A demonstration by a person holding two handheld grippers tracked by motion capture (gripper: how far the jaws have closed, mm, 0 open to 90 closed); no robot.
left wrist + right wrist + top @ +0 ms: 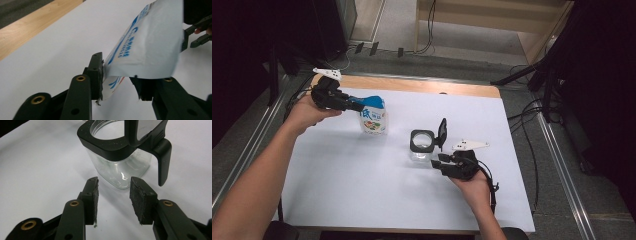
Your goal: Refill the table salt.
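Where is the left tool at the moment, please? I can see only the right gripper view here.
Observer: The left tool is at the far left of the table, closed on the blue top of a white pouch.
Operator: Thank you. How does that pouch sit relative to the jar in front of me?
Observer: It is upright and well apart from the jar, to the jar's left and a little farther from the person.
Operator: Is there anything printed on it?
Observer: Yes, blue lettering on its front, with a coloured picture near the bottom.
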